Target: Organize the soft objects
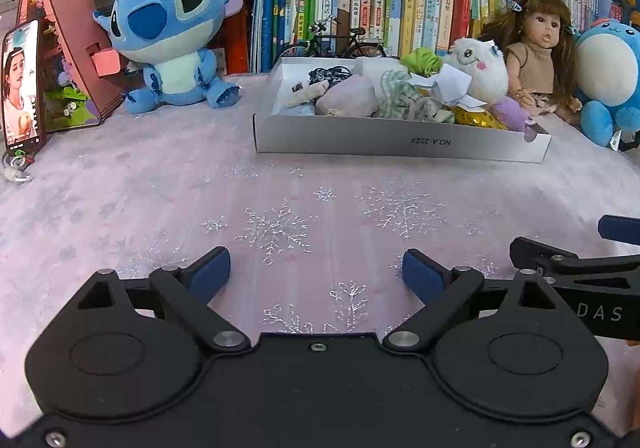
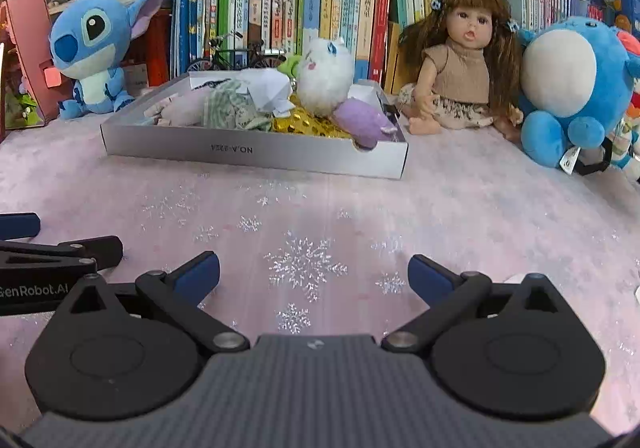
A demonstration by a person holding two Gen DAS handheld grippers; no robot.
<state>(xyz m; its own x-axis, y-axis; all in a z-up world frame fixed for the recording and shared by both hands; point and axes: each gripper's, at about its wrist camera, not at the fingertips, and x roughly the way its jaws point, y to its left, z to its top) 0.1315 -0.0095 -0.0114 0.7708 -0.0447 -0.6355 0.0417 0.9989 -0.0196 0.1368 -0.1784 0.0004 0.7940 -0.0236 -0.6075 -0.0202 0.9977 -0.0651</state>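
A shallow grey cardboard box (image 1: 400, 139) (image 2: 256, 151) sits mid-table, filled with soft items: a white fluffy plush (image 1: 480, 69) (image 2: 324, 77), a purple plush (image 1: 514, 113) (image 2: 362, 123), green checked cloth (image 1: 400, 95) (image 2: 236, 109) and gold sequin fabric (image 2: 308, 125). My left gripper (image 1: 316, 274) hovers low over the pink snowflake tablecloth, well short of the box, open with nothing between its blue pads. My right gripper (image 2: 314, 274) stands open and empty beside it. Each gripper shows at the edge of the other's view.
A blue Stitch plush (image 1: 172, 35) (image 2: 92, 51) sits back left, a doll (image 1: 536, 47) (image 2: 460, 63) and a round blue plush (image 1: 608, 79) (image 2: 568, 87) back right. Books line the rear. A phone (image 1: 22, 87) and pink wooden house (image 1: 64, 47) stand far left.
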